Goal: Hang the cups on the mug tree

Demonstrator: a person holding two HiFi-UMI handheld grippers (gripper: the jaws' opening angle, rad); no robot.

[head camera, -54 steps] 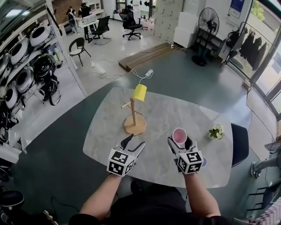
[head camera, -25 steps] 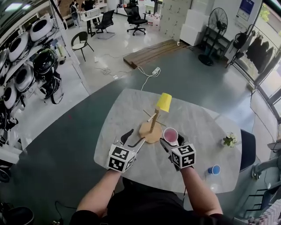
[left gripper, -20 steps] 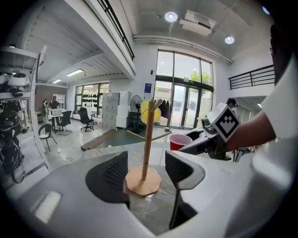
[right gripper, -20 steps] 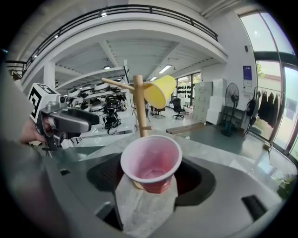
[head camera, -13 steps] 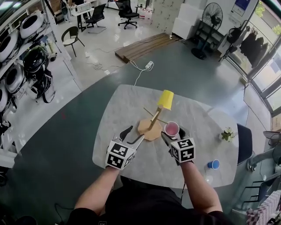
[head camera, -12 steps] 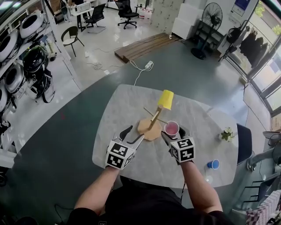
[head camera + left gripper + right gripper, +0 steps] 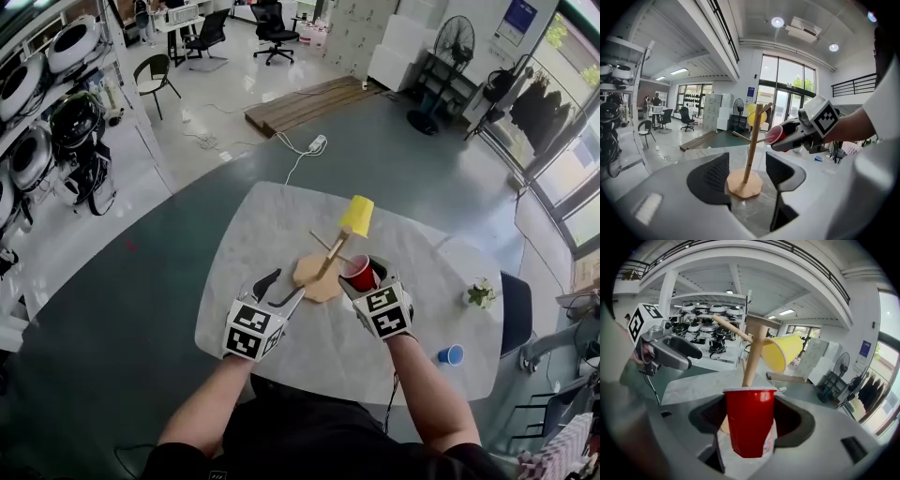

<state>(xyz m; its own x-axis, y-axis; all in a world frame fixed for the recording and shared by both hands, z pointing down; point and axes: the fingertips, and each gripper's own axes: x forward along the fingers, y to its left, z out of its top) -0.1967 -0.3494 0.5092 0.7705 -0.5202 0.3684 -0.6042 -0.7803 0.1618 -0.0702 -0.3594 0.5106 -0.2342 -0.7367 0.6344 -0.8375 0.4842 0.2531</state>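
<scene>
On the marble tabletop [image 7: 262, 234], centre: wooden mug tree [image 7: 328, 259], upright on a round base. A yellow cup [image 7: 357, 215] hangs mouth-down on an upper peg.

Right gripper [image 7: 364, 277]: clamped on a red cup [image 7: 356, 272], jaws just been closing with the cup between them. The cup is held off the tabletop just right of the post, tipped so its mouth faces the tree, rim at the tip of a lower peg. Can't tell if the peg is inside.

Left gripper [image 7: 284, 289]: jaws apart, gripping nothing, tips just beside the left edge of the base. The post shows through the gap.

A blue cup [image 7: 451, 354] stands near the right edge, well apart from the tree. A small potted plant [image 7: 481, 293] stands further back.
</scene>
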